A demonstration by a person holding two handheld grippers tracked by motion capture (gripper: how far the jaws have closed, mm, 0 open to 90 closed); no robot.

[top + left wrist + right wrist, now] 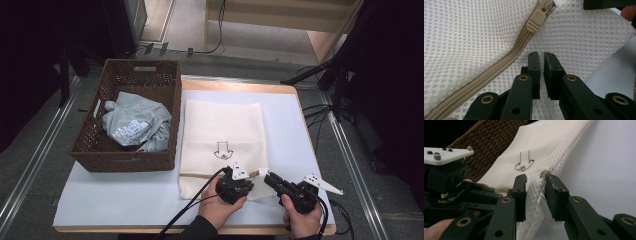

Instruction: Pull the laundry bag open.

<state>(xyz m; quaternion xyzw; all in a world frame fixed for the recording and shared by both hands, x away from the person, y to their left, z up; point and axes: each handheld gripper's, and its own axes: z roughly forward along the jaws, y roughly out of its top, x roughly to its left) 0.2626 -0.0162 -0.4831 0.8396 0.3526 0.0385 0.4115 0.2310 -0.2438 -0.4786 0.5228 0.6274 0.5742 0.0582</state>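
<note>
Left gripper view shows the mesh bag [474, 37] with its zipper pull [537, 21] just ahead of the left tongs [541, 56], which are nearly closed on nothing. The right tongs [536, 182] pinch the bag corner. I think it is best to hold this corner tight and catch the pull squarely. The bag lies on the table [125, 195] beside the basket [172, 125]

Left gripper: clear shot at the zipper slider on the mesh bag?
Probably yes. The left gripper hovers just short of the zipper slider, nothing between them; the right gripper pinches the mesh bag corner beside it.
</note>
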